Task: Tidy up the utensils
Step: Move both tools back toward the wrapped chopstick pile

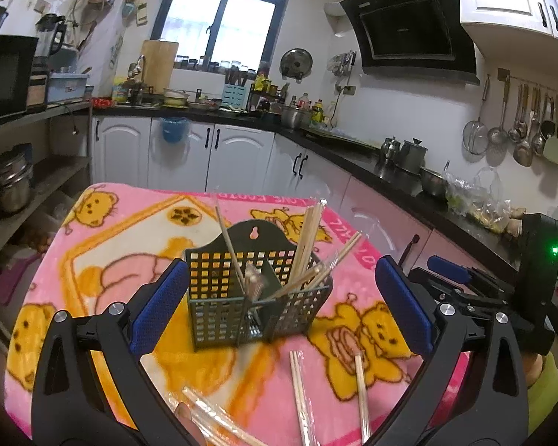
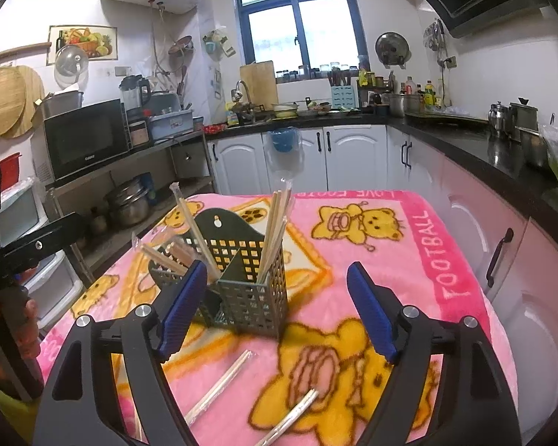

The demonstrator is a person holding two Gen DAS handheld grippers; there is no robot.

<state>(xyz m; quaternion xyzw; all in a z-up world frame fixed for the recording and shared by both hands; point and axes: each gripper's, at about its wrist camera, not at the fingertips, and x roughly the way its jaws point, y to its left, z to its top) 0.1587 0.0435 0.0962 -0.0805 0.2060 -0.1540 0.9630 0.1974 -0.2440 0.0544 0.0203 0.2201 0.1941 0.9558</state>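
Standing upright, dark perforated caddy (image 1: 255, 297), wrapped chopsticks (image 1: 308, 238) inside

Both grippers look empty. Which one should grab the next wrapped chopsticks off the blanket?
Probably right. The right gripper is open, and a wrapped chopstick pair lies just below its jaws. The left gripper is also open but frames the utensil basket; its nearest pairs lie lower, near the frame edge.

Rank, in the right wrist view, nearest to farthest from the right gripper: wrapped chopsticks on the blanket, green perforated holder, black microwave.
1. Wrapped chopsticks, lying on the blanket under the right gripper.
2. Green perforated holder, ahead, slightly left.
3. Black microwave, far left shelf.
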